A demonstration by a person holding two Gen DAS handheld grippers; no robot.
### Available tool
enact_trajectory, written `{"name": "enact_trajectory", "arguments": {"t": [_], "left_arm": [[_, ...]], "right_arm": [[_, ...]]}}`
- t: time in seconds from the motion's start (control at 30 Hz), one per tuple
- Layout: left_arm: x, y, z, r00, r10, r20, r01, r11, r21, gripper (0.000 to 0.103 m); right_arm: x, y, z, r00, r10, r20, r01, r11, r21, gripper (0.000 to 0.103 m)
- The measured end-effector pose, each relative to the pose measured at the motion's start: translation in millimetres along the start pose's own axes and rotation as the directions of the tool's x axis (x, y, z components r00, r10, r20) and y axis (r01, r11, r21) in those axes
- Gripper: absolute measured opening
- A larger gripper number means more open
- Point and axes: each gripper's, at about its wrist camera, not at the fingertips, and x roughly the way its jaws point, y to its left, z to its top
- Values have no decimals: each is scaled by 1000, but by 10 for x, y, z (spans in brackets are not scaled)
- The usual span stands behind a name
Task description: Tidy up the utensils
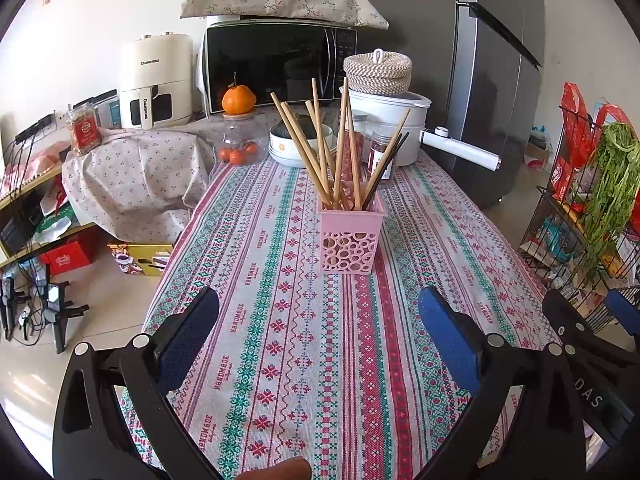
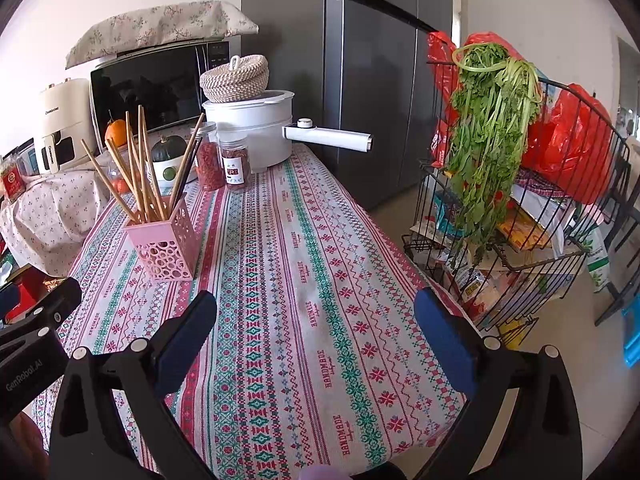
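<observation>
Pink plastic, pierced with round holes low on its walls: that is the square holder (image 1: 352, 236) standing on my tablecloth (image 1: 280, 320), straight ahead of my left tongs (image 1: 320, 340). It holds a fan of chopsticks (image 1: 332, 148), about seven pale wooden ones and one dark one, all leaning outward. My left tongs hover low over the cloth, jaws spread wide with nothing between them. The cloth repeats "HANDMADE" along its stripes. Behind the holder stand two red-filled jars (image 1: 380, 156), a white pot (image 1: 396, 120) under a woven basket (image 1: 378, 70), and an air fryer (image 1: 156, 80) marked "CHANGHONG" twice. The other tool's edge reads "DAS".

From my right tongs (image 2: 316, 336), the holder (image 2: 164, 248) sits ahead to the left, near the table's left side, chopsticks (image 2: 140, 168) upright in it. These jaws are also released and empty. The neighbouring tool reads "GenRobot.AI". A wire rack (image 2: 520, 248) holds hanging greens (image 2: 492, 132).
</observation>
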Motion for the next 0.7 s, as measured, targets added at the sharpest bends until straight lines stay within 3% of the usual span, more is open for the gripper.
{"name": "enact_trajectory", "arguments": {"t": [0.27,0.37,0.53,0.7], "left_arm": [[-43,-49,-13,999,29,39,-30,999,38,95],[-72,-66,-17,998,0,57,-3,999,46,88],[-72,-123,-25,998,-10,63,5,997,76,86],[-84,-98,-3,998,3,57,-6,999,51,96]], "right_arm": [[23,-8,-7,1000,2,-10,-2,1000,-3,96],[36,-6,-12,1000,1,-17,-1,1000,-5,96],[47,-14,-8,1000,-2,-18,2,1000,-4,96],[46,-23,-4,1000,-4,-18,4,1000,-4,96]]}}
